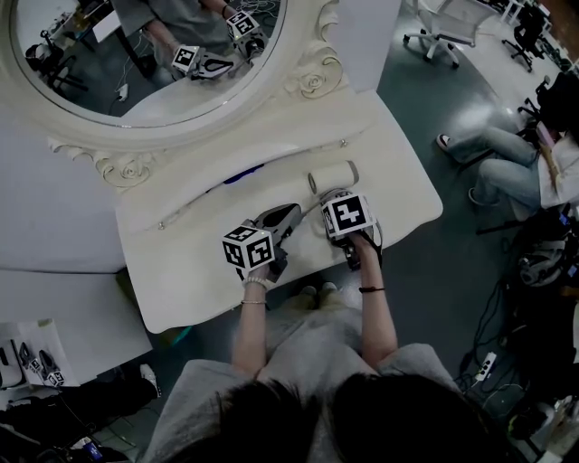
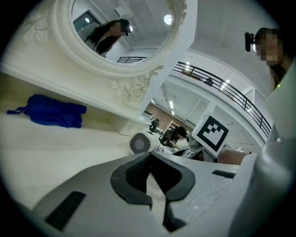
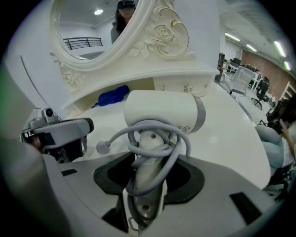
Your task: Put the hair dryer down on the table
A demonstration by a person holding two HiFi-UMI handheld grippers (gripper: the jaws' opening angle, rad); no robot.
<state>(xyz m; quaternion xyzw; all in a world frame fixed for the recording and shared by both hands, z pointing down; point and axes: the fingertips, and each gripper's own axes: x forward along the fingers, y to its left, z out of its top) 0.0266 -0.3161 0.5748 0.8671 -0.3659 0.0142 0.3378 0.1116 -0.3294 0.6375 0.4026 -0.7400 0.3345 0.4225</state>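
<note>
Pinching the hair dryer [image 3: 159, 113] by its cord-wrapped handle, lower centre — right gripper [image 3: 149, 169] fingers; left gripper [image 2: 149, 159] fingers pressed together, empty.

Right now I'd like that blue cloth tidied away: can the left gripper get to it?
Probably yes. The left gripper is empty, jaws together, and only bare tabletop lies between it and the blue cloth by the base of the mirror. The hair dryer in the right gripper sits off to the side.

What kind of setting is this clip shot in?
Likely a vanity corner staged inside an open office or lab: ornate mirror over a white dressing table, with wheeled office chairs nearby.
</note>
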